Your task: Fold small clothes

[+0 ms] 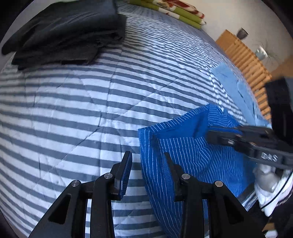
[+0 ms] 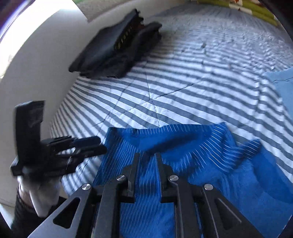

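Observation:
A bright blue pin-striped top [image 1: 183,161] [image 2: 238,174] lies rumpled on the striped bedspread [image 1: 73,113], neckline towards the middle of the bed. My left gripper [image 1: 147,154] is open. The top's left edge runs between its jaws and nothing is pinched. In the right wrist view the left gripper [image 2: 101,145] sits just beside that edge. My right gripper [image 2: 148,155] is shut on a fold of the top just below the neckline. From the left wrist view the right gripper [image 1: 208,133] comes in from the right and bites the cloth.
A stack of dark folded clothes [image 1: 67,33] [image 2: 117,51] sits at the far left of the bed. A light blue garment [image 1: 230,86] [image 2: 282,82] lies at the right edge, next to wooden slats [image 1: 245,60]. A green floral blanket [image 1: 175,11] is at the back.

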A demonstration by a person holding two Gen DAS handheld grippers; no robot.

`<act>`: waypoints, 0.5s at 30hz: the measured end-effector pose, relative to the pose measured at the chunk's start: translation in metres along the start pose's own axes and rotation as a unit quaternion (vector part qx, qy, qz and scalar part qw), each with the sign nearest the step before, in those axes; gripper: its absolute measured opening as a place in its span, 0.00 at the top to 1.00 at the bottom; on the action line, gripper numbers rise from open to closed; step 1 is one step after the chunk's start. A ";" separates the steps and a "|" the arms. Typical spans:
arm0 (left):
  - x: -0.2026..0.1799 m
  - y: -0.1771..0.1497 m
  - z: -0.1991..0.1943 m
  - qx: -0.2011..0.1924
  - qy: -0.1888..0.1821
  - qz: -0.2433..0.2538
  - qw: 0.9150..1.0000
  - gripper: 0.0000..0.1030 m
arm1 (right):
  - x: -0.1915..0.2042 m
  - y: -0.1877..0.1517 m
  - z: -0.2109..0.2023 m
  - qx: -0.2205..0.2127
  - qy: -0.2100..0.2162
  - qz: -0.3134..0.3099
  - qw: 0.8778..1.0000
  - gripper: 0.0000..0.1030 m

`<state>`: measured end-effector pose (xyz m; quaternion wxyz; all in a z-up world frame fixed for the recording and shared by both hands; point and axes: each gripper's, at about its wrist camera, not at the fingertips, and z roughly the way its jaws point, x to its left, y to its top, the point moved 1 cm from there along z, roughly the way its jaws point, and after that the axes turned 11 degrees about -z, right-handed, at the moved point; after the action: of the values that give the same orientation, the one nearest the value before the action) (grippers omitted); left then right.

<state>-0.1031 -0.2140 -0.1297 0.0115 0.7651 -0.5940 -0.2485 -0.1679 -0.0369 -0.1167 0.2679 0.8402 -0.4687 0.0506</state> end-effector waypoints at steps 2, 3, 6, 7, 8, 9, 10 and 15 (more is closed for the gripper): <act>-0.006 -0.001 0.001 -0.004 0.005 0.015 1.000 0.65 | 0.002 0.003 0.010 0.010 0.010 0.006 1.000 0.87; -0.006 -0.001 0.002 -0.006 0.002 0.016 1.000 0.65 | 0.003 0.003 0.013 0.013 0.010 0.004 1.000 0.87; -0.001 -0.002 0.010 0.001 0.004 0.006 1.000 0.82 | -0.008 0.006 0.002 -0.004 0.003 0.010 1.000 0.87; 0.001 -0.002 0.010 0.001 0.005 0.005 1.000 0.82 | -0.015 0.006 -0.004 -0.008 -0.006 0.014 1.000 0.87; 0.003 -0.003 0.009 0.001 0.003 0.003 1.000 0.82 | -0.022 0.007 -0.011 -0.013 -0.018 0.018 1.000 0.87; 0.004 -0.003 0.011 0.002 0.001 0.001 1.000 0.82 | -0.027 0.008 -0.015 -0.015 -0.025 0.021 0.999 0.85; 0.005 -0.003 0.010 0.003 -0.001 0.001 1.000 0.82 | -0.034 0.009 -0.019 -0.015 -0.032 0.026 0.999 0.83; 0.008 -0.001 0.008 -0.001 -0.006 -0.006 1.000 0.77 | -0.041 0.009 -0.012 0.018 -0.053 0.023 0.998 0.76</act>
<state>-0.1044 -0.2188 -0.1401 0.0070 0.7669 -0.5896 -0.2534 -0.1964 -0.0033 -0.1167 0.2267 0.8354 -0.5003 0.0205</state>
